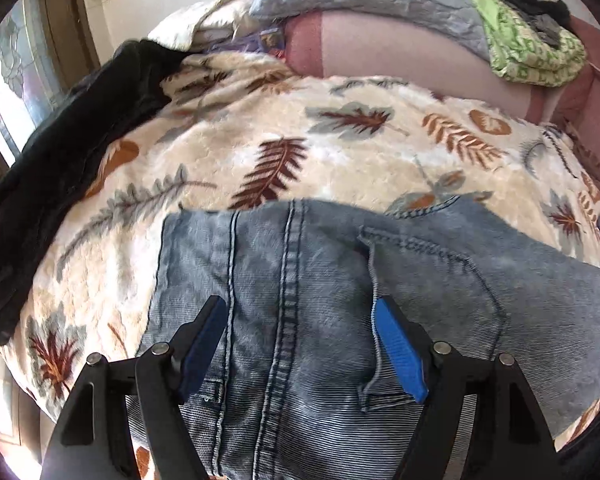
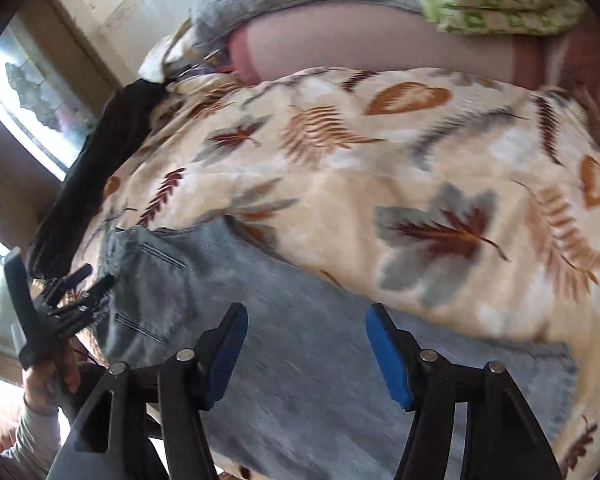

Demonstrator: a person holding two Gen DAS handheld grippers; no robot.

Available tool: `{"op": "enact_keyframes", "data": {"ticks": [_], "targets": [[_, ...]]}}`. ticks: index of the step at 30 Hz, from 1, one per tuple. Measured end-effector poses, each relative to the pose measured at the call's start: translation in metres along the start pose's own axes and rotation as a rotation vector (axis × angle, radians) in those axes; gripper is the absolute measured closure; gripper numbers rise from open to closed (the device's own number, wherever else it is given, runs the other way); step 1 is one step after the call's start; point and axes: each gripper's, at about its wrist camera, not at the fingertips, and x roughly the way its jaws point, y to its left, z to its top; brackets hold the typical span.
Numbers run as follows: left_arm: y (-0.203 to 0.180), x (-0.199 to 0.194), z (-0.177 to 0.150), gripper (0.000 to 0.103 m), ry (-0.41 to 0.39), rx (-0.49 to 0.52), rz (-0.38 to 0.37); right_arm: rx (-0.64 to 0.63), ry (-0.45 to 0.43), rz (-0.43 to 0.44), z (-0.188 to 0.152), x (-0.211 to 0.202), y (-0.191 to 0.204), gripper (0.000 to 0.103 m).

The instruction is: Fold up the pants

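Both tongs wide, nothing held: left tongs [image 1: 300, 344] over the jeans' [image 1: 320, 280] seat seams, right tongs [image 2: 306, 354] over a leg. Jeans lie on the bed's leaf blanket [image 1: 340, 152], near edge. Risk: pinching plush blanket with the denim, or one layer only.

My faded blue denim pants [image 1: 320, 280] lie on the leaf-printed fleece blanket [image 1: 340, 152]; a black garment [image 1: 80, 120] lies to their left.
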Motion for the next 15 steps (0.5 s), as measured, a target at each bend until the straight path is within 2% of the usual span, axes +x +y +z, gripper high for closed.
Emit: {"op": "enact_keyframes", "data": {"ticks": [1,3,5,9,10,11,13,15], "targets": [[0.006,0.010,-0.004,0.026,0.020,-0.024,-0.002,-0.035,0.016,0.009,0.011,0.018,0.015,0.038],[0.016,0.017,-0.014,0.023,0.003,-0.063,-0.024,-0.093,0.043,-0.019,0.032,0.054,0.038,0.039],[0.016,0.016,-0.017,0.022,-0.021,-0.057,-0.025,-0.108,0.094,-0.026,0.045,0.088,0.048,0.057],[0.018,0.016,-0.020,0.021,-0.036,-0.059,-0.036,-0.172,0.206,-0.075,0.052,0.139,0.064,0.062],[0.018,0.016,-0.021,0.021,-0.038,-0.058,-0.039,-0.184,0.215,-0.054,0.052,0.144,0.067,0.077],[0.018,0.015,-0.021,0.021,-0.038,-0.056,-0.042,-0.214,0.205,-0.055,0.050,0.143,0.073,0.091],[0.018,0.015,-0.020,0.021,-0.040,-0.051,-0.040,-0.279,0.172,-0.118,0.048,0.138,0.084,0.099],[0.017,0.014,-0.021,0.021,-0.038,-0.044,-0.034,-0.332,0.123,-0.198,0.047,0.134,0.091,0.099]]}}
